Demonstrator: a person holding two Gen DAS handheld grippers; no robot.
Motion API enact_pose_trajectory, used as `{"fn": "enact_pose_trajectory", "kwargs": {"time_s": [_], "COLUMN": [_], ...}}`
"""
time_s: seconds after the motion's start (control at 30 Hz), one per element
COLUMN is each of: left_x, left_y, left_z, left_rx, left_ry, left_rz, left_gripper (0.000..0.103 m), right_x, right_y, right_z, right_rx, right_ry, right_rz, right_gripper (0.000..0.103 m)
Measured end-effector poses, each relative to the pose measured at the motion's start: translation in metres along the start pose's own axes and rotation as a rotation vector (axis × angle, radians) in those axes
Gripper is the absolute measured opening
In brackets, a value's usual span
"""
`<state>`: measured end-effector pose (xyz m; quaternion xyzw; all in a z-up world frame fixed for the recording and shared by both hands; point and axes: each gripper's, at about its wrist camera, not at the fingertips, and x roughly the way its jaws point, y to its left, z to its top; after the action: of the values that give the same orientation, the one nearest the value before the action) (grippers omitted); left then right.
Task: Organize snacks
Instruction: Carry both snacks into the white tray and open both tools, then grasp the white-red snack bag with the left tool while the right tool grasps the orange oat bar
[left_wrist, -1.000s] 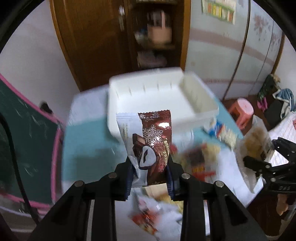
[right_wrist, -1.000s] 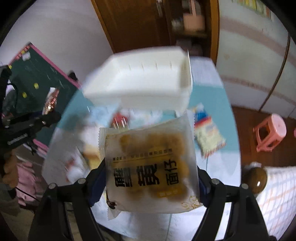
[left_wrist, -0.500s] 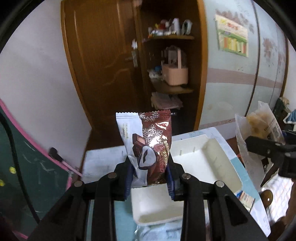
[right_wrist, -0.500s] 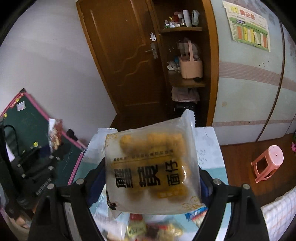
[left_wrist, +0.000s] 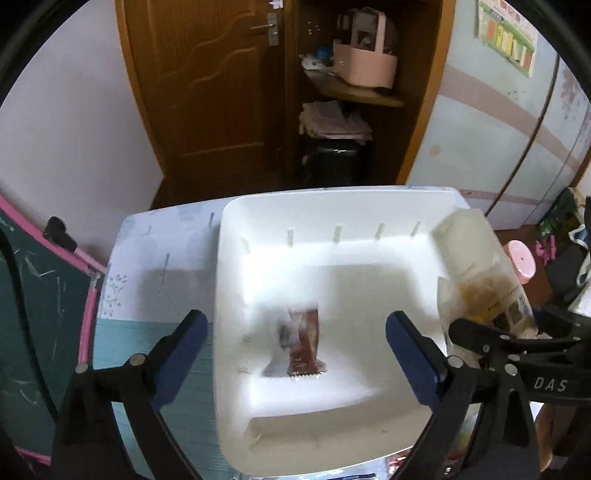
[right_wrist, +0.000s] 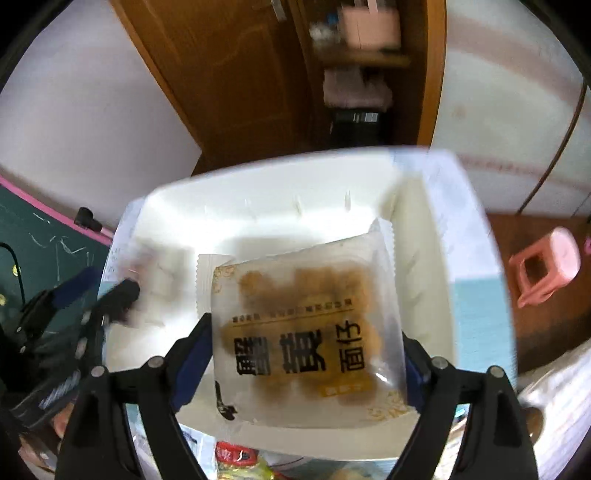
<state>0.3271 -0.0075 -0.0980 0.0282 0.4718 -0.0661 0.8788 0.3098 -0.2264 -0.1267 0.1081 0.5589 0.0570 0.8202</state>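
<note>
Left gripper (left_wrist: 295, 343) jaws wide apart, empty; chocolate snack packet (left_wrist: 300, 341) blurred inside white bin (left_wrist: 332, 206). Right gripper (right_wrist: 308, 354) clamps frosted noodle-snack bag (right_wrist: 306, 325) above bin. Bag judged light, crinkly, crushable: hold edges.

A home interior: a wooden door (left_wrist: 218, 81) at upper left, cluttered shelves (left_wrist: 354, 92) at top centre, a pink plastic stool (right_wrist: 543, 266) at right.

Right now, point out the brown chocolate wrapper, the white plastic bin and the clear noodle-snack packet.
brown chocolate wrapper (left_wrist: 301, 341), left wrist view, centre.
white plastic bin (left_wrist: 332, 206), left wrist view, far rim.
clear noodle-snack packet (right_wrist: 306, 339), right wrist view, label.
</note>
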Motion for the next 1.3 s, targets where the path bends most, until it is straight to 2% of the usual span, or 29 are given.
{"fn": "enact_pose_trajectory", "kwargs": {"time_s": [0.1, 0.17, 0.27, 0.4, 0.6, 0.67, 0.8, 0.93, 1.1, 1.3], "left_x": [0.0, -0.007, -0.017, -0.044, -0.093, -0.107, -0.135, -0.164, -0.199, -0.229], "left_y": [-0.002, -0.002, 0.0, -0.007, -0.03, -0.033, -0.033, -0.022, -0.009, 0.008], "left_z": [-0.004, -0.006, -0.011, -0.02, -0.05, -0.058, -0.074, -0.094, -0.125, -0.162], "left_rx": [0.002, -0.006, -0.009, 0.007, 0.096, 0.104, 0.112, 0.076, 0.071, 0.054], "left_ry": [0.014, -0.003, -0.035, -0.085, -0.192, -0.2, -0.168, -0.153, -0.192, -0.196], "left_rz": [0.008, 0.006, -0.007, -0.006, -0.018, -0.041, -0.092, -0.156, -0.118, -0.15], "left_gripper": [0.097, 0.097, 0.097, 0.097, 0.097, 0.097, 0.097, 0.097, 0.097, 0.097], "right_x": [-0.001, -0.016, -0.039, -0.062, -0.1, -0.113, -0.137, -0.162, -0.186, -0.194], "right_y": [-0.003, -0.001, 0.004, 0.009, 0.014, 0.014, 0.013, 0.008, 0.004, -0.002], "right_z": [-0.006, -0.008, -0.008, -0.008, -0.037, -0.05, -0.078, -0.104, -0.144, -0.188], "right_rx": [0.013, -0.008, -0.027, -0.074, -0.114, -0.124, -0.106, -0.108, -0.129, -0.115], "right_ry": [-0.05, -0.131, -0.19, -0.244, -0.307, -0.326, -0.381, -0.374, -0.335, -0.289], "right_rz": [-0.021, -0.043, -0.028, -0.032, 0.021, 0.032, 0.068, 0.091, 0.059, 0.053], "right_gripper": [0.09, 0.096, 0.103, 0.103, 0.103, 0.103, 0.103, 0.103, 0.103, 0.103]}}
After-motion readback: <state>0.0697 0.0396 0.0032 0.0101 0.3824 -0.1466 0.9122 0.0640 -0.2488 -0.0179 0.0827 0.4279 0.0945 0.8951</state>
